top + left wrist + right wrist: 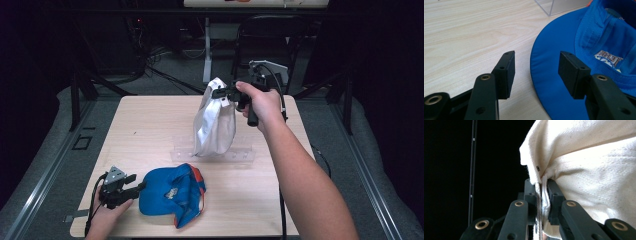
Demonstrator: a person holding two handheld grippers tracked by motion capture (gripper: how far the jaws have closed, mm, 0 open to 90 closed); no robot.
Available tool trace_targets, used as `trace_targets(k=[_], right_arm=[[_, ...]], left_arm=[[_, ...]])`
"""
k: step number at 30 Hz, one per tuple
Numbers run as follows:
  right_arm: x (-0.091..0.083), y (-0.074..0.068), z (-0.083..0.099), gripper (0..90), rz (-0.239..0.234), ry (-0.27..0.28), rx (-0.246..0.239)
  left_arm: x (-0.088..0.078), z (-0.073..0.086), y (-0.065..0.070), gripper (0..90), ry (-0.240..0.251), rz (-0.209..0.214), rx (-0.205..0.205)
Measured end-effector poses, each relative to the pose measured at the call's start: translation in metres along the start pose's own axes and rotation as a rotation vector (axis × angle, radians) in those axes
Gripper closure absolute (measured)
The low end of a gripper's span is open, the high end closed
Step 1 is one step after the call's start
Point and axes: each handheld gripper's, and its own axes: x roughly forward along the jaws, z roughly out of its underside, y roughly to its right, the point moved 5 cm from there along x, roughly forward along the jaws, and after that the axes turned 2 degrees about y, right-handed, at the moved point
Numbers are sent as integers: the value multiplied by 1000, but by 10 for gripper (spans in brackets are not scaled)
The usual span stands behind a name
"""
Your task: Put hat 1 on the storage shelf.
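the right fingers [541,202] are clamped nearly shut on the seam and cord of a white cloth bag [215,125], which is held hanging just above a clear tray [240,156] on the worktop [150,130]. the pinch should be kept firm and the bag lowered slowly, so that the cloth is not dragged across the tray. nearer than the tray, the left fingers [536,72] are spread wide and hold nothing; the brim of a blue cap [564,75] lies between them, untouched as far as can be seen.

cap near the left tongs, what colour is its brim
Bright blue; the brim of the cap shows best in the left gripper view.
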Motion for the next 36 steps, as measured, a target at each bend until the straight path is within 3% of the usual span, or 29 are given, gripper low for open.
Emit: trace_targets(k=[7, 16, 20, 21, 24, 28, 33, 36], right_arm=[[14, 2, -2, 812, 4, 2, 12], [24, 5, -6, 811, 25, 20, 16], [28, 5, -8, 811, 22, 27, 22], [31, 5, -8, 810, 22, 34, 21], [33, 5, -9, 810, 23, 35, 24], [37, 4, -9, 810, 16, 36, 23], [46, 1, -6, 809, 10, 30, 17], [48, 2, -6, 808, 5, 30, 14]], left_arm=[[0, -1, 2, 477, -15, 8, 13], [-1, -9, 11, 465, 18, 19, 35], [-3, -19, 22, 457, 29, 39, 57], [-3, -27, 30, 456, 37, 57, 78], [-3, -31, 34, 456, 38, 62, 94], [-1, -47, 48, 458, 38, 69, 158], [10, -77, 69, 457, 89, 89, 196], [16, -84, 76, 457, 98, 91, 204]])
